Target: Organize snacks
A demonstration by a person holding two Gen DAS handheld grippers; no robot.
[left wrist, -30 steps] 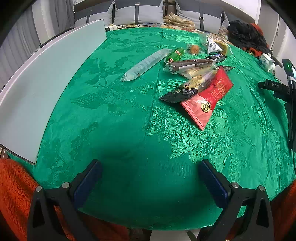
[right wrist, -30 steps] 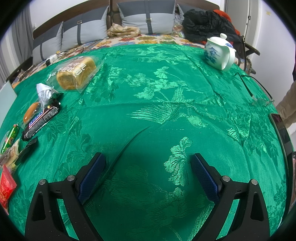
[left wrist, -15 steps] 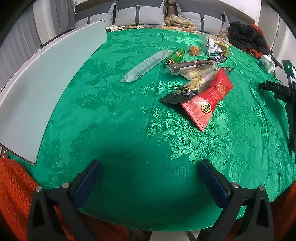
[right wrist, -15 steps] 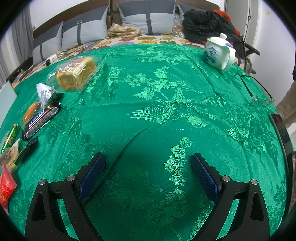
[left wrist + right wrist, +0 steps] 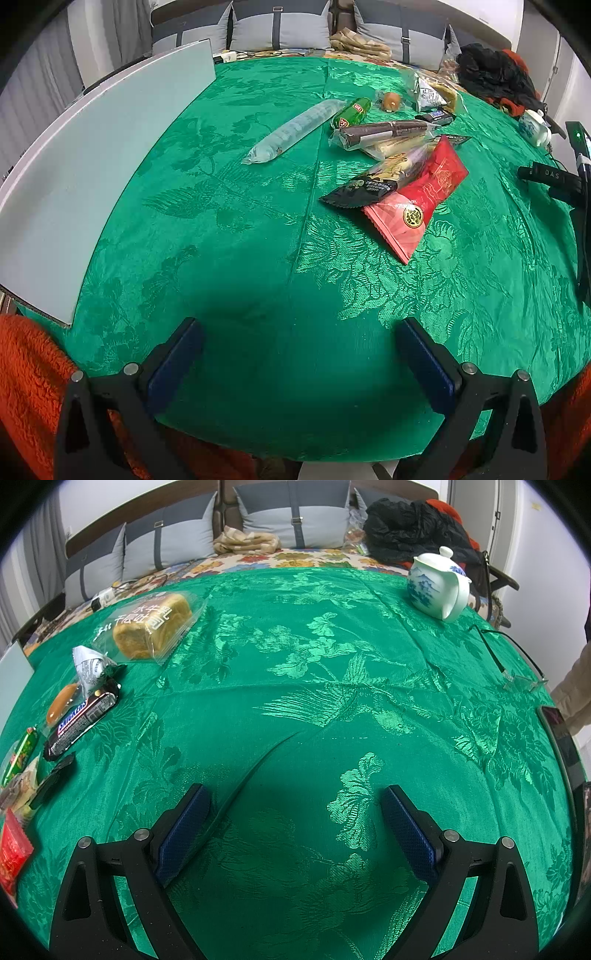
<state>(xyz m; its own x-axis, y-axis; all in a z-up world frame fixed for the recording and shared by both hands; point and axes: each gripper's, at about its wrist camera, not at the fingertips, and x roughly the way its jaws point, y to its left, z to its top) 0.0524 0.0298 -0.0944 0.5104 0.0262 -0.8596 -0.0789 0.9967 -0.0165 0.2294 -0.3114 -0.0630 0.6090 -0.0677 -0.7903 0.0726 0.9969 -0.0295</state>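
Snacks lie in a loose pile on the green tablecloth (image 5: 229, 236). In the left wrist view I see a red packet (image 5: 417, 199), a black and gold wrapper (image 5: 373, 181), a brown bar in clear wrap (image 5: 384, 131), a green sausage stick (image 5: 351, 112) and a long clear tube pack (image 5: 295, 131). My left gripper (image 5: 295, 354) is open, well short of them. The right wrist view shows a bagged bread loaf (image 5: 151, 627), a Snickers bar (image 5: 81, 720) and a silver wrapper (image 5: 88, 668) at the left. My right gripper (image 5: 295, 823) is open over bare cloth.
A pale flat board (image 5: 85, 177) lies along the left side of the table. A white and blue teapot (image 5: 436, 587) stands at the far right, with eyeglasses (image 5: 517, 672) near it. Black devices (image 5: 554, 177) sit at the right edge. Orange fabric (image 5: 26, 387) hangs below the table's near edge.
The left wrist view has tipped up a little, so the snacks sit slightly lower in frame. The right gripper has not moved.
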